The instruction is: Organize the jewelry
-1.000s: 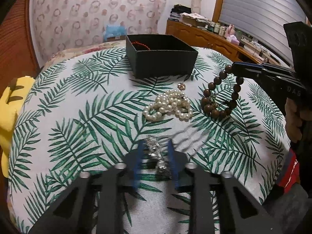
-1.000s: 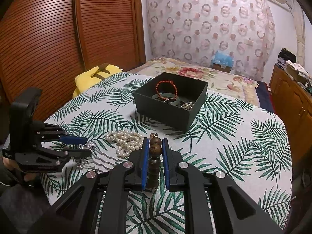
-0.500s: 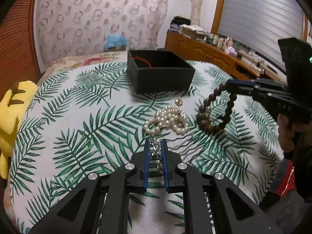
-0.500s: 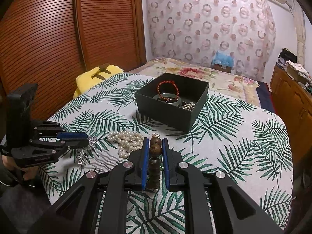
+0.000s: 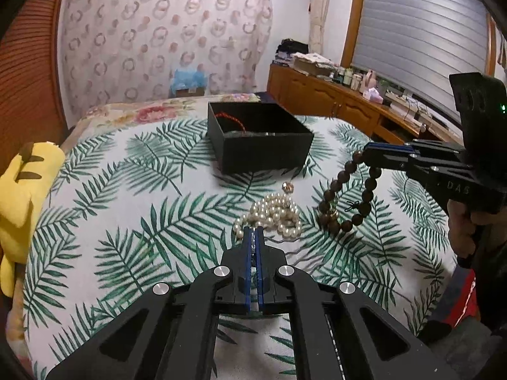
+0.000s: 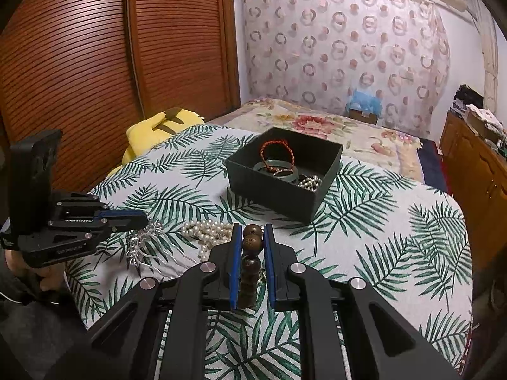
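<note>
Both grippers clamped on jewelry
Right gripper (image 6: 251, 237) pinches limp, dangling bead bracelet (image 5: 348, 196); left gripper (image 5: 253, 237) grips springy silver hairpin (image 6: 142, 243).

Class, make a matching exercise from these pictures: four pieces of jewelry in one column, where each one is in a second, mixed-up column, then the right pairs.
Things:
1. wooden bead bracelet
2. silver hair comb
3. pearl necklace
4. red cord bracelet

Places:
A. inside the black box
B. held by the left gripper
C. loose on the leaf-print cloth
D. held by the right gripper

Pairs: 1-D, 2-B, 3-C, 4-A
</note>
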### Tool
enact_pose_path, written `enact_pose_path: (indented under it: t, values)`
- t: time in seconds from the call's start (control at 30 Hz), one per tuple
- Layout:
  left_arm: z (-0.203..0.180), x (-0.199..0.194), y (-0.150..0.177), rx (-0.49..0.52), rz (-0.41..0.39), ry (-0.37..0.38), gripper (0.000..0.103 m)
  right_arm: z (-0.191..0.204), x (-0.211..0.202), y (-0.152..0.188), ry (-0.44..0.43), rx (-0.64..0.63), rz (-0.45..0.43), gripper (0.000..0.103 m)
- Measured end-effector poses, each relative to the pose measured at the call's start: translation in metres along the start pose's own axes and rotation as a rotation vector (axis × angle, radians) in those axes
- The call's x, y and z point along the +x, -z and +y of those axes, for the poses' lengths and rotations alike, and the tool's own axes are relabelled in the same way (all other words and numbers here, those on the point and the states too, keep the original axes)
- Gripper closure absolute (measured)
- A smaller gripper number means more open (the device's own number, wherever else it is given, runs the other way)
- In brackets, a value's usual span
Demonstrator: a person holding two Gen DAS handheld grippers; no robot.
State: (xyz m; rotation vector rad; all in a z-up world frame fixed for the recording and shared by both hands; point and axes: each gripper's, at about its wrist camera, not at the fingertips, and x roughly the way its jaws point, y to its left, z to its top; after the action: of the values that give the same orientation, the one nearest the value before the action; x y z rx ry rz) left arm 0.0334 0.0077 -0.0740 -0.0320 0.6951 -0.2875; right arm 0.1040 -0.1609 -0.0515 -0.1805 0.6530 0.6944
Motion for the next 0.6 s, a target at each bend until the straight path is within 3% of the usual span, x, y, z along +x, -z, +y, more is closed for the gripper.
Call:
enact_pose_path:
  t: [0.6]
  values:
    - [-0.003,-0.013,-0.054,0.056,-0.131,0.004,0.103,-0.006,-0.014,-0.056,0.024,-0.051,-0.08,0.088]
